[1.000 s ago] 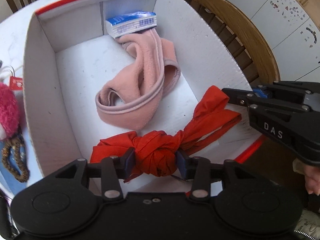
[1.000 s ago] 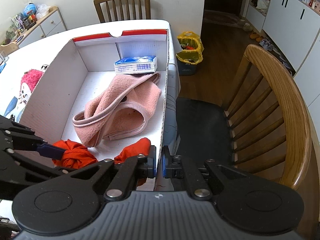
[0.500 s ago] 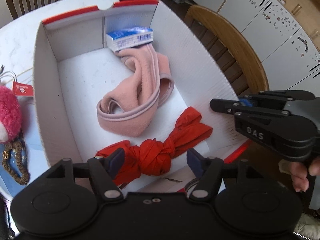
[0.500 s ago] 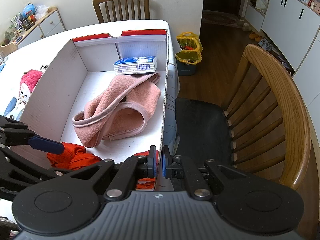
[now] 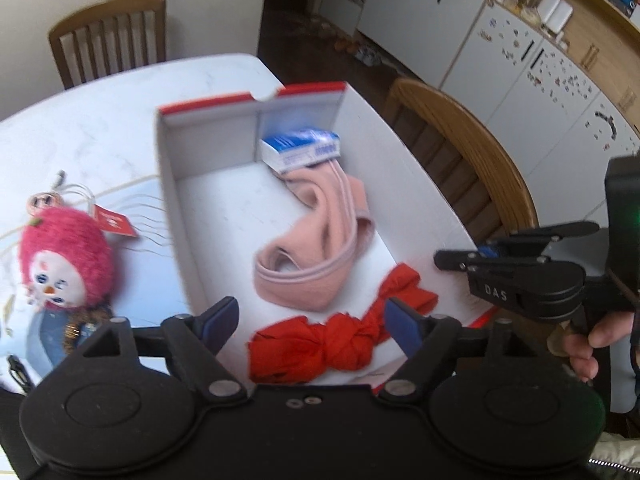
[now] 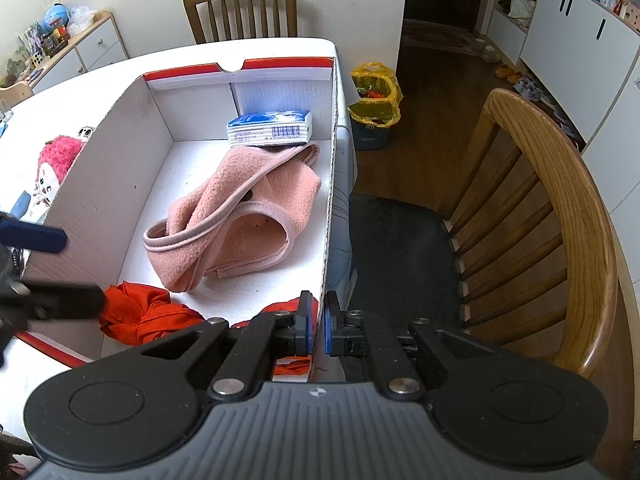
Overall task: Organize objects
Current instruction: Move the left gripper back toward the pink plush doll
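A white cardboard box (image 5: 176, 200) with red rims stands on the white table. On its floor at the near end lies a knotted red cloth (image 5: 332, 340), free of any grip. My left gripper (image 5: 312, 308) hovers above it, and its jaws are opening with only air between the pads. Farther in the box lie a pink fleece cloth (image 5: 316, 248) and a blue-and-white tissue pack (image 5: 300, 148). My right gripper (image 6: 319, 328) is shut on the near end of the box's right wall (image 6: 330, 208). The red cloth (image 6: 148, 312) shows partly behind its fingers.
A pink-haired doll (image 5: 64, 256) with a red tag (image 5: 112, 220) lies on the table left of the box. A wooden chair (image 6: 560, 200) stands close to the right, another chair (image 6: 244, 8) at the table's far side. A yellow bag (image 6: 376, 96) sits on the floor.
My left gripper has let go of the red knot, spread its jaws and lifted back from the box. The red cloth now rests on the box floor. The right gripper has not moved.
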Demonstrator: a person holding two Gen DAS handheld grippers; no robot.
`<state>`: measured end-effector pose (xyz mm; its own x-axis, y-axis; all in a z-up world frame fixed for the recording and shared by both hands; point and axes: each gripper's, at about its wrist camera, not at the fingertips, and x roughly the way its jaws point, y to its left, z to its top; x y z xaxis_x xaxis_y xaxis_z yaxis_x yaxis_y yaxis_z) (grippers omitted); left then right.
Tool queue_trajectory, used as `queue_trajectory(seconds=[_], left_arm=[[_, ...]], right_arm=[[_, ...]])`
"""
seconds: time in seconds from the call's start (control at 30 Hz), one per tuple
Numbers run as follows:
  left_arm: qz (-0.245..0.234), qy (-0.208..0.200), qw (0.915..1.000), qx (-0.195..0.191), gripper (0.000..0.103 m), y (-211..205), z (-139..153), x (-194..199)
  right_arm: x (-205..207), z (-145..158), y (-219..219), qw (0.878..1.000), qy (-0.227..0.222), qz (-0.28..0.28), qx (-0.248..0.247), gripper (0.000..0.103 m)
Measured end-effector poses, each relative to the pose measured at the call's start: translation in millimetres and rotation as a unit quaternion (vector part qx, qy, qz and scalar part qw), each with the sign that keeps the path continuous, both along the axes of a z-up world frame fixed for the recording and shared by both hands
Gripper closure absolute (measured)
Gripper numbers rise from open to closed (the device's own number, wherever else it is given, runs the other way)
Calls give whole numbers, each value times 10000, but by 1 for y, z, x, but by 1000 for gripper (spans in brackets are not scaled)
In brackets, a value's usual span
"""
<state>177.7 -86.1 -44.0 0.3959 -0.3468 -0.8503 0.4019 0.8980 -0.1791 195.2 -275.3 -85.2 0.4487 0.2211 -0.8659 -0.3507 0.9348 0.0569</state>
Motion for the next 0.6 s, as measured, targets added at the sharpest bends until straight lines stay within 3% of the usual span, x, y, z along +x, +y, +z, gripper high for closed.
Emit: queue_trajectory(seconds=[0.17, 0.33, 0.6], left_arm=[[286, -280, 9992, -68, 4, 22, 10, 2], [583, -571, 9966, -110, 1, 45, 20, 8], [1110, -865, 9893, 387, 1, 81, 20, 33]], right_arm=[[-1, -1, 1, 10000, 21, -23, -40, 98], [-1, -1, 4, 10000, 25, -58, -72, 98], [-1, -2, 5, 9999, 37, -109, -97, 98]])
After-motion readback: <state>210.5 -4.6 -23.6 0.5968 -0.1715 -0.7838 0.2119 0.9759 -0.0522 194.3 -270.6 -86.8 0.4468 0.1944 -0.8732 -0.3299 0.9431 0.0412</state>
